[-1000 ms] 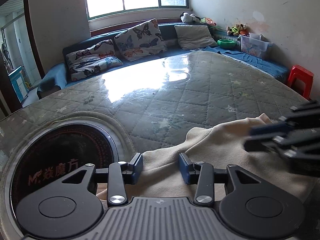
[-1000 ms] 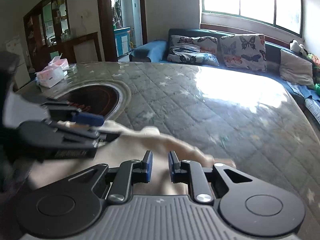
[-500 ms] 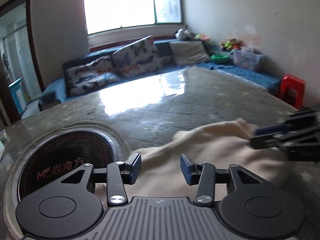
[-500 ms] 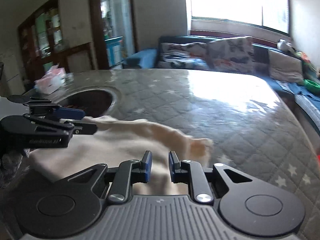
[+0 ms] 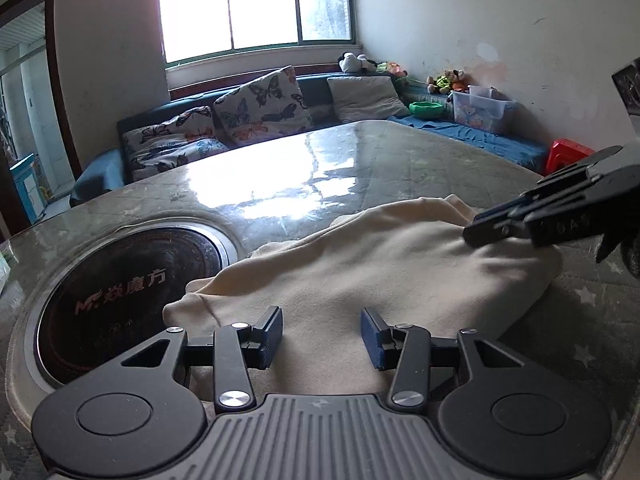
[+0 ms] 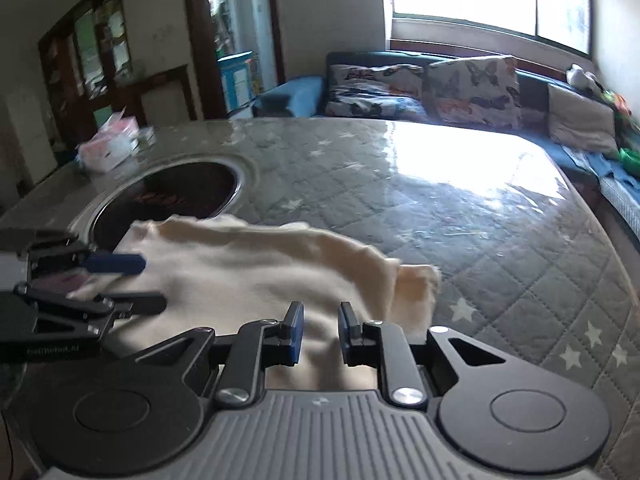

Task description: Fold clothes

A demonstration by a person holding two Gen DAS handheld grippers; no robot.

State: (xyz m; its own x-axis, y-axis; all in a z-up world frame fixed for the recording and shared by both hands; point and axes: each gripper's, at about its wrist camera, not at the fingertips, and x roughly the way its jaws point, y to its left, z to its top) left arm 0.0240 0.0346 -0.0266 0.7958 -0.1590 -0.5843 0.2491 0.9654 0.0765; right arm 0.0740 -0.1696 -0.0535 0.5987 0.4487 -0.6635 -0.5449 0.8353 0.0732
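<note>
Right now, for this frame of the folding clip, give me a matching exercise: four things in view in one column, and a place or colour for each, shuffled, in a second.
Things:
1. cream garment
2. round black cooktop
3. pink tissue box
4. plastic stool

Places or colours:
A. red, beside the table's far right edge
B. spread on the table in front of both tools
C. set into the table, partly under the garment's corner
D. on the table beyond the cooktop

Pairs: 1-B, 2-C, 3-D, 4-A
</note>
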